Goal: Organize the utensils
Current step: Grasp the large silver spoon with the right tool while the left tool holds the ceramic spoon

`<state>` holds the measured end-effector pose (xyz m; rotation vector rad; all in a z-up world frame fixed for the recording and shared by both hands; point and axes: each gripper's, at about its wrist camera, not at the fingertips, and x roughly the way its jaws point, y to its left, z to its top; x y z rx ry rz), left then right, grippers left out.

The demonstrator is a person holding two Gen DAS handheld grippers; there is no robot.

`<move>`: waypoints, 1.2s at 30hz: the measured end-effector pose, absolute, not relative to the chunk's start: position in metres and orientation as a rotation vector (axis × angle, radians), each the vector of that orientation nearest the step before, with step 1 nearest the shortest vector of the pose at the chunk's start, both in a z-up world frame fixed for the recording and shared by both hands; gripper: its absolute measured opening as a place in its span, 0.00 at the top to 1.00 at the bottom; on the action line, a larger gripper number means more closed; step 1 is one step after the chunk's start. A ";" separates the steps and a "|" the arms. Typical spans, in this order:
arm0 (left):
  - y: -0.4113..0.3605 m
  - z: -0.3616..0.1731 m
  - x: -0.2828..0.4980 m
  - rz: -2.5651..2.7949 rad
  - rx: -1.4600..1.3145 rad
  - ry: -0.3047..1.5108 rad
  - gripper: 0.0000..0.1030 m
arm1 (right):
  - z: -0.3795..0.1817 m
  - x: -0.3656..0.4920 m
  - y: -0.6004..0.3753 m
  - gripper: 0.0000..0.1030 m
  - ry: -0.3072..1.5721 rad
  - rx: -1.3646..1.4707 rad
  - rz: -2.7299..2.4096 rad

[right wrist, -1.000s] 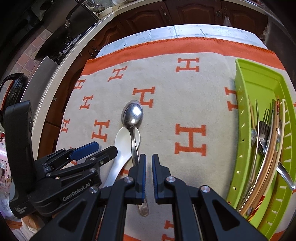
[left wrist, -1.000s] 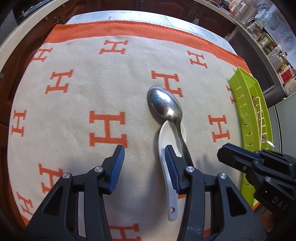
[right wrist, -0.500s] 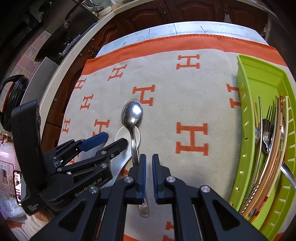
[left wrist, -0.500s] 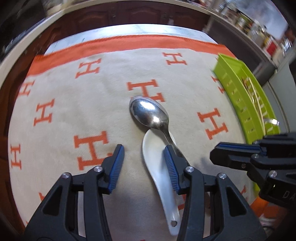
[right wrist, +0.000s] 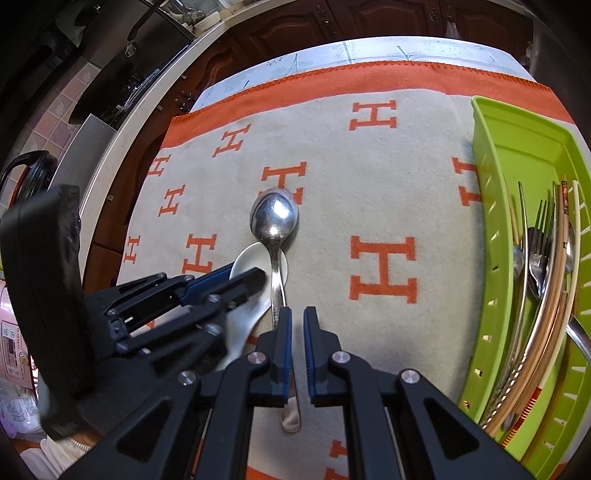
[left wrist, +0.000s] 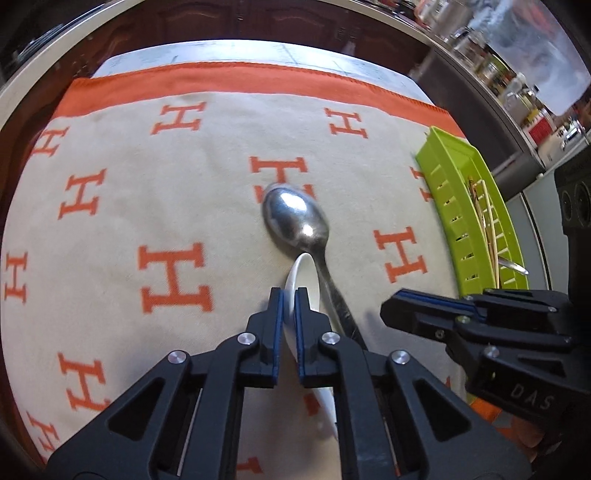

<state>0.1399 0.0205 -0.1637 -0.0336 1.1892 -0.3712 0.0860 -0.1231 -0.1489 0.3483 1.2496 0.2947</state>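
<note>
A white ceramic spoon (left wrist: pixel 306 280) (right wrist: pixel 255 258) lies on the orange-and-beige cloth (left wrist: pixel 147 206) (right wrist: pixel 369 184). A metal spoon (left wrist: pixel 295 221) (right wrist: pixel 275 218) lies across it, bowl away from me. My left gripper (left wrist: pixel 289 295) (right wrist: pixel 240 275) is shut on the left rim of the white spoon's bowl. My right gripper (right wrist: pixel 297 314) (left wrist: pixel 402 299) is shut and empty, hovering over the metal spoon's handle. A green tray (right wrist: pixel 517 155) (left wrist: pixel 454 173) at the right holds forks, spoons and chopsticks.
The cloth covers a table with a pale top showing at the far edge (right wrist: pixel 369 51). Dark wooden cabinets (right wrist: pixel 369 18) stand behind. A counter with a dark stove (right wrist: pixel 122 85) runs along the left.
My left gripper has moved to the right and closed on the white spoon's bowl rim. The right gripper has stayed shut and nearly still.
</note>
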 end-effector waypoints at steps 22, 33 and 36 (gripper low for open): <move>0.075 -0.164 0.115 -0.345 -0.196 1.198 0.97 | -0.173 0.136 -0.102 0.74 1.254 0.346 0.481; 0.076 -0.168 0.120 -0.340 -0.211 1.208 0.97 | -0.180 0.144 -0.090 0.91 1.221 0.320 0.611; 0.076 -0.167 0.120 -0.340 -0.211 1.205 0.97 | -0.179 0.143 -0.088 0.91 1.210 0.312 0.610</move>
